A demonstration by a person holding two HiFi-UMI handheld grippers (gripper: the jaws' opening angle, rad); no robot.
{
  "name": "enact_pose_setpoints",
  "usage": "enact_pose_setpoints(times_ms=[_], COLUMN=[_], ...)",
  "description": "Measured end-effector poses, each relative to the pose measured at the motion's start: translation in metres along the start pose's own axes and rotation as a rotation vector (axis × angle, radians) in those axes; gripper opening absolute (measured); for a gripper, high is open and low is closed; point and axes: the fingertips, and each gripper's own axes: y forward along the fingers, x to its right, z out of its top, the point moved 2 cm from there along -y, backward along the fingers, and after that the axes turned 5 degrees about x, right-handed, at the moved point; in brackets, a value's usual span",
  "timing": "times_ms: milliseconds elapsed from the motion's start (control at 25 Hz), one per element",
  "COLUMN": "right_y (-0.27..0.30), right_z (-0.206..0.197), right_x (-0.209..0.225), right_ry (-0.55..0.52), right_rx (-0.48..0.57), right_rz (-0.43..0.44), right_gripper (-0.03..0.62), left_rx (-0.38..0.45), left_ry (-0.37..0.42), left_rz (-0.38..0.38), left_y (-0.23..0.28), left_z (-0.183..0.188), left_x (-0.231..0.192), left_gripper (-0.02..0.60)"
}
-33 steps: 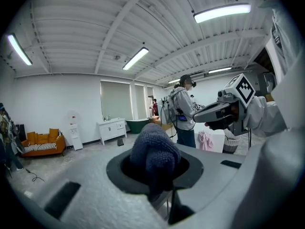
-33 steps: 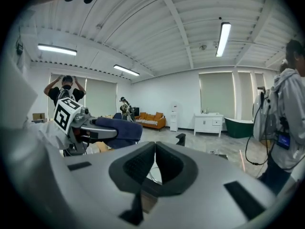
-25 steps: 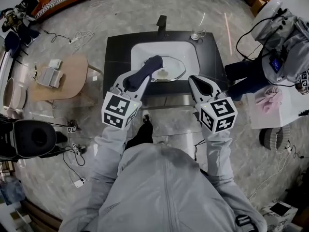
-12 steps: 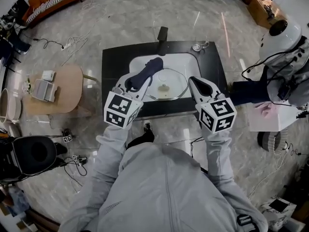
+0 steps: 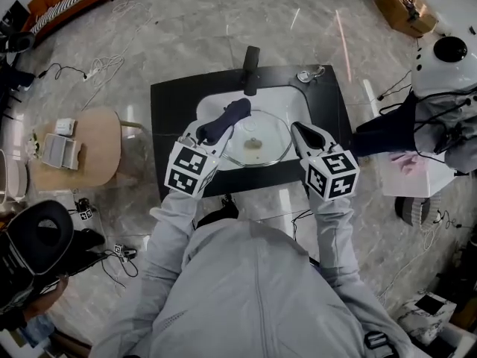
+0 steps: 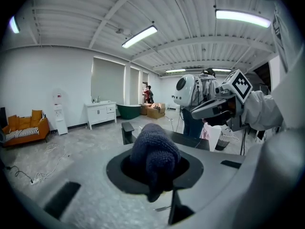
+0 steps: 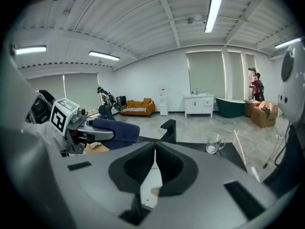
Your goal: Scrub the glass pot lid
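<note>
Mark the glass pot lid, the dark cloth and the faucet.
glass pot lid (image 5: pixel 253 143), head view, on its centre knob.
dark cloth (image 6: pixel 153 151), left gripper view, on the middle of its knitted bulk.
faucet (image 5: pixel 250 66), head view, on its black body behind the basin.

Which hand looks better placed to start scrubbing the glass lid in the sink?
Left. The left gripper already grips the dark knitted cloth, and it sits by the left rim of the glass lid. The right gripper is shut and empty beside the lid's right edge.
</note>
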Motion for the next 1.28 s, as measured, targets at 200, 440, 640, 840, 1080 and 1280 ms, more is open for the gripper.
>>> enact_pose_setpoints(times_ms=[200,440,640,840,1080,1280], right_y=[0.01,0.025,0.036,0.046,0.06,0.074], right_z=[-0.018,-0.036,-0.048,-0.064,-0.073,-0.086], right_x=[0.006,0.01,0.025,0.04,0.065,0.083], right_ry=[0.015,0.017,0.036,0.049,0.054,0.048], right_rx=[-0.052,-0.095,-0.132,-0.175,-0.206,-0.25], right_rz=[-0.047,-0.062,-0.066,-0.044,-0.007,0.03], right_gripper=[0.031,0.031,0.031,0.031,0.031,0.031], left_rx=[-0.059,-0.126,-0.195,-0.26,-0.347,-0.402], left_ry=[-0.013,-0.031,-0.048,-0.06,-0.073,-0.085], left_rz=[-0.066,-0.075,-0.077,-0.064,-0.055,-0.027], left_y=[0.015,0.03,0.047,0.064,0.095,0.117], left_z=[-0.027,-0.061,-0.085,-0.107,-0.135,-0.155], left_x=[-0.004,-0.011,-0.014,-0.015,-0.012,-0.015], left_gripper=[0.087,0.087,0.087,0.087,0.087,0.087])
